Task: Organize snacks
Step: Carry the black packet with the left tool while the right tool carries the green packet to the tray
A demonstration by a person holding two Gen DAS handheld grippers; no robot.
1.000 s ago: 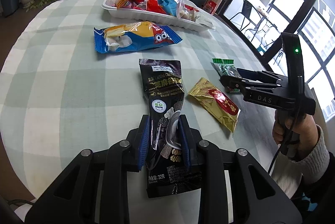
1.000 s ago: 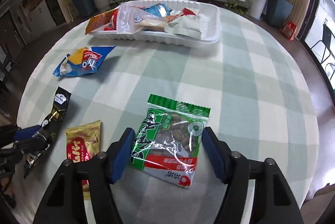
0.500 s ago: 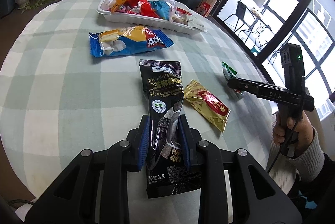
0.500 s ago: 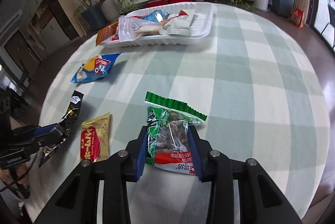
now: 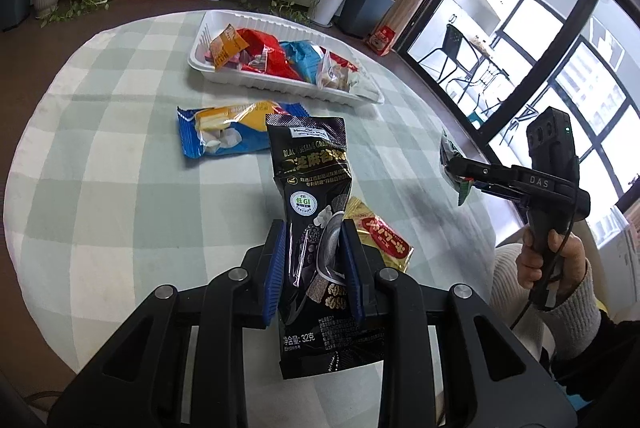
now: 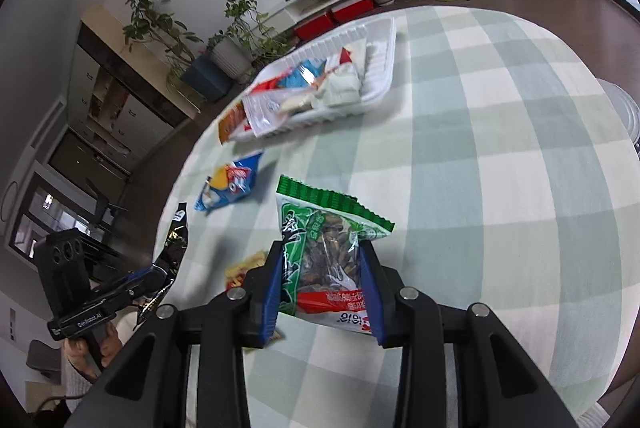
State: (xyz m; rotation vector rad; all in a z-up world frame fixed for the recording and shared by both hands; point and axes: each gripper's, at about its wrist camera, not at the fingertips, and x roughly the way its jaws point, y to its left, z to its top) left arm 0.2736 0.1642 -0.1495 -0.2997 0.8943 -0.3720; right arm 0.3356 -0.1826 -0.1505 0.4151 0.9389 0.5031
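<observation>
Left gripper [image 5: 313, 264]: blue pads pinching a black sesame snack packet [image 5: 314, 196] at mid-length. A second ago the packet lay flat on the table [image 5: 120, 188]; now it is raised clear of the cloth and stands tilted up in front of the camera, covering part of the blue snack bag [image 5: 224, 134] behind it.

Right gripper [image 6: 326, 282]: pads pressed against both sides of a green-topped clear snack packet [image 6: 326, 240]. A second ago the pads stood spread on either side of it as it lay flat; half a second ago they had closed on it; now it is lifted off the table, as the left wrist view shows edge-on [image 5: 452, 164].

Gold and red snack packet [image 5: 378, 232]: on the table just right of the left gripper, place unchanged.

White tray [image 5: 280, 84]: at the far side of the table, holding orange, red, blue and clear packets; contents unchanged. Both cameras now sit higher and look at it from a different angle.

Right hand [image 5: 556, 260]: wrapped around the right gripper's handle, cream sleeve at the wrist.
</observation>
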